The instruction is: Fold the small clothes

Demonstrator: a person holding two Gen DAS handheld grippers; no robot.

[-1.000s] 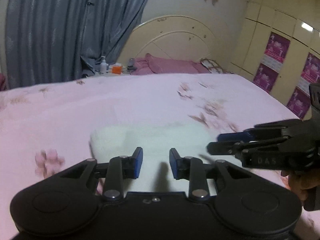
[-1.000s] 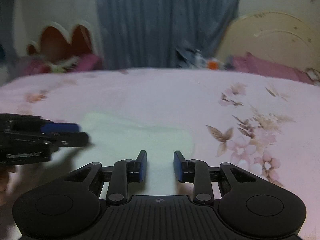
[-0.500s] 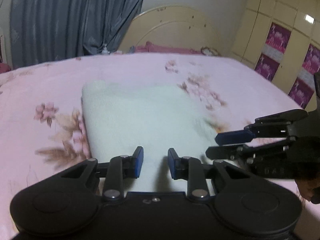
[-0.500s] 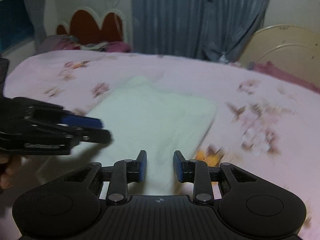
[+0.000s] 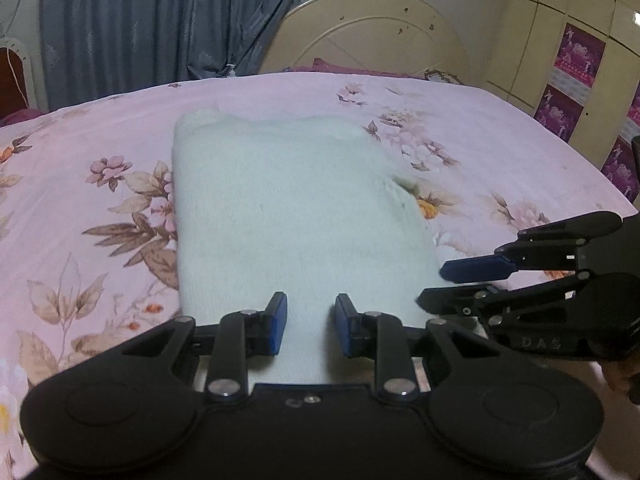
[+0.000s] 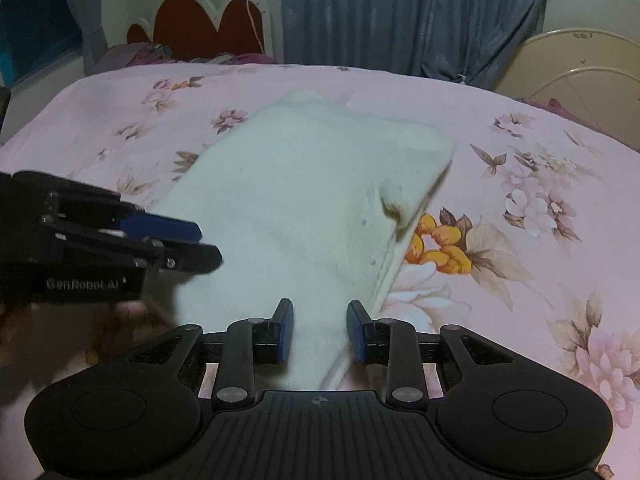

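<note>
Pale cloth [image 5: 296, 208] spread flat on a pink flowered bedsheet [image 5: 100, 184], stretching ahead of both sets of jaws and running between them at its near edge. Left gripper [image 5: 307, 326] low over the near end, jaws apart, cloth visible in the gap, nothing clamped. Right gripper [image 6: 320, 330] likewise low over the near right corner, jaws apart, holding nothing. Small fold raised along the cloth's right edge, ahead and right of the right jaws. Blue curtain [image 6: 408, 12] and cream headboard [image 5: 368, 36] far beyond.
</note>
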